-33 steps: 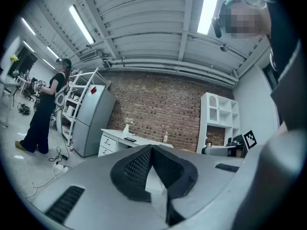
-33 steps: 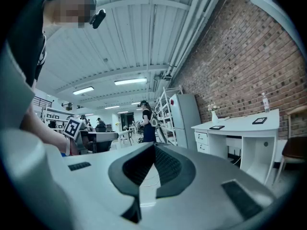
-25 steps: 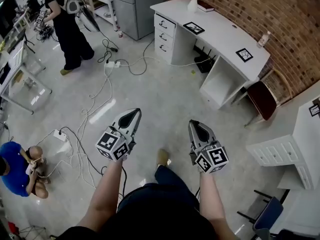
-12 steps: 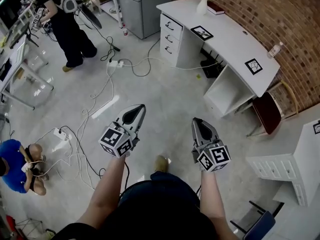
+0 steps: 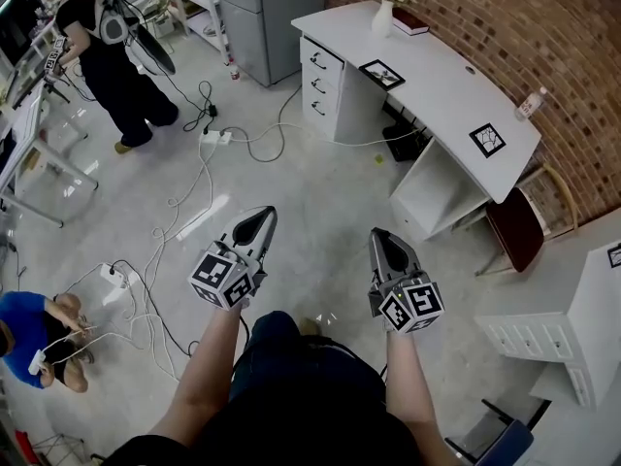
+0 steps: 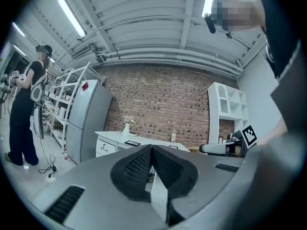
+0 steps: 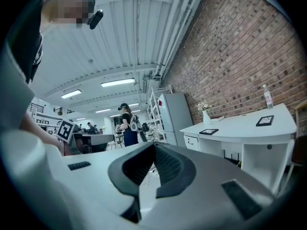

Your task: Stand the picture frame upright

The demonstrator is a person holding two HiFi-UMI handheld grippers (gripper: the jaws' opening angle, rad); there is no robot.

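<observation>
Up at the upper right, a picture frame (image 5: 379, 74) lies flat on the white table (image 5: 437, 85), well apart from both grippers. Jaws of the left gripper (image 5: 256, 223) and right gripper (image 5: 385, 245) are shut, holding nothing. Best walk closer first, then open.

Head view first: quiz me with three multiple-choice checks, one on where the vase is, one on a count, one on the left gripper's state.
1. Where on the white desk does the vase stand? A far end; B middle; C near end.
2. How many black frames lie flat on that desk? A one; B two; C four.
3. The left gripper is: A open; B shut and empty; C shut on a frame.
Answers: A, it stands beside the book at the far end; B, one lies near the vase, one near the bottle; B, its jaws meet with nothing between them.
</observation>
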